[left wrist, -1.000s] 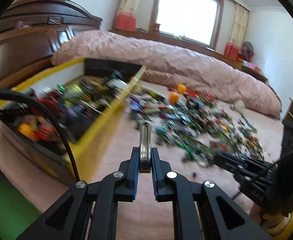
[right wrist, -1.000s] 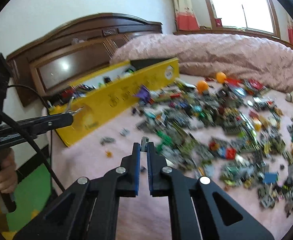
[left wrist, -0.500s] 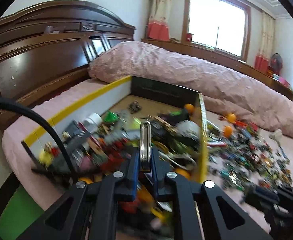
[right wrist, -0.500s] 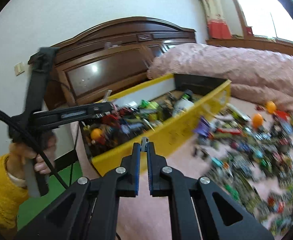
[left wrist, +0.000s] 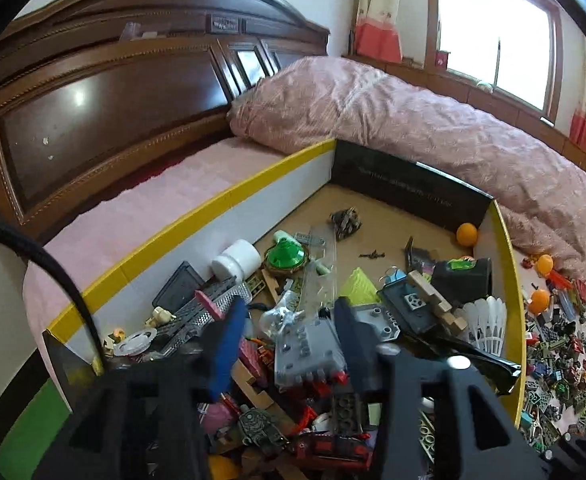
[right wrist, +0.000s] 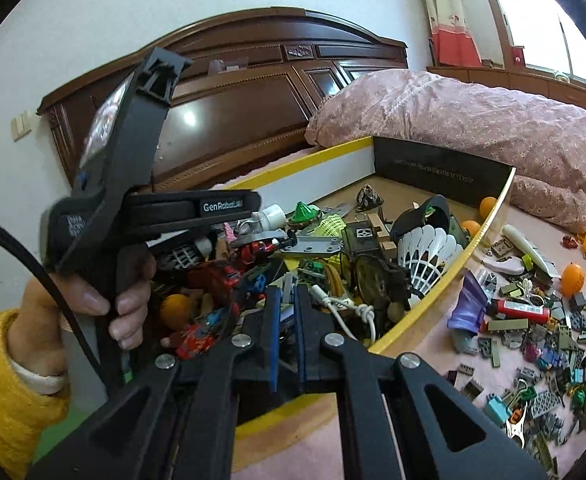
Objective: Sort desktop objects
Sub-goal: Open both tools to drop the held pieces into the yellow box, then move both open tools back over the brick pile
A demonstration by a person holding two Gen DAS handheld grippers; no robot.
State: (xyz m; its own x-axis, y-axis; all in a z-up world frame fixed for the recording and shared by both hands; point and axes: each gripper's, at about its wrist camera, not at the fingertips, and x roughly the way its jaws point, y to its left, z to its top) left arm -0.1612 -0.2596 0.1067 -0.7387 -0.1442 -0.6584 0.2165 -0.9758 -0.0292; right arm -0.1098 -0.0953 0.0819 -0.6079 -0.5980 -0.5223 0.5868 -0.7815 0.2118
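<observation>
Both grippers over yellow box point(left wrist: 505, 240), left jaws spread, right jaws near-closed.

**Counted by kind, box and bedspread**

One yellow-rimmed box point(left wrist: 509, 264) lies under both sets of jaws. Ahead of the left jaws inside it: one white bottle point(left wrist: 237, 257), one green cone toy point(left wrist: 286, 255), one orange ball point(left wrist: 467, 235), two white shuttlecocks point(left wrist: 487, 322). Right of the right jaws, outside the box: two orange balls point(right wrist: 573, 279), one red tube point(right wrist: 521, 309), one purple piece point(right wrist: 469, 306). The loose bricks point(right wrist: 549, 360) are too many to count.
</observation>
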